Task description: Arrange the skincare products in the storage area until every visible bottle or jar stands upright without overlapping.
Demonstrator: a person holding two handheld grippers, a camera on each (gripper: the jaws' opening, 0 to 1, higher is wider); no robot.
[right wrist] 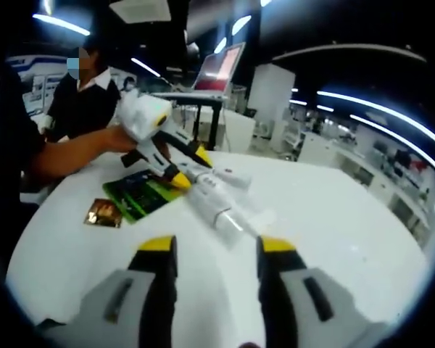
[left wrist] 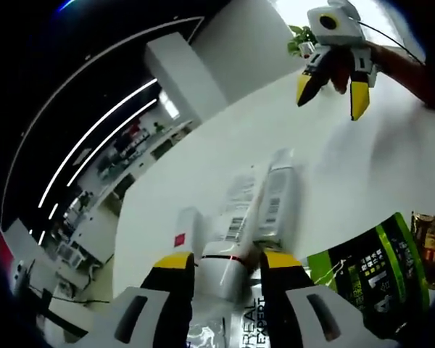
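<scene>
White tubes (left wrist: 264,210) lying flat mid-surface, left tongs (left wrist: 228,262) parted astride the nearest tube's cap, right tongs (right wrist: 212,246) released above bare white surface (right wrist: 333,217), green packet (right wrist: 141,194) and brown sachet (right wrist: 104,212) beside the tubes, dim office with ceiling light strips behind.

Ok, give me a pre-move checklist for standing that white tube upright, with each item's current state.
1. Left gripper around the white tube: ok, jaws straddle its cap end; firm contact cannot tell.
2. Tube upright: not ok, it lies flat on the white table.
3. No overlap: not ok, the tube lies against the other white packages.
4. Right gripper free: ok, open, holding nothing.
5. Green packet out of the way: ok, it lies to one side of the tubes.
</scene>
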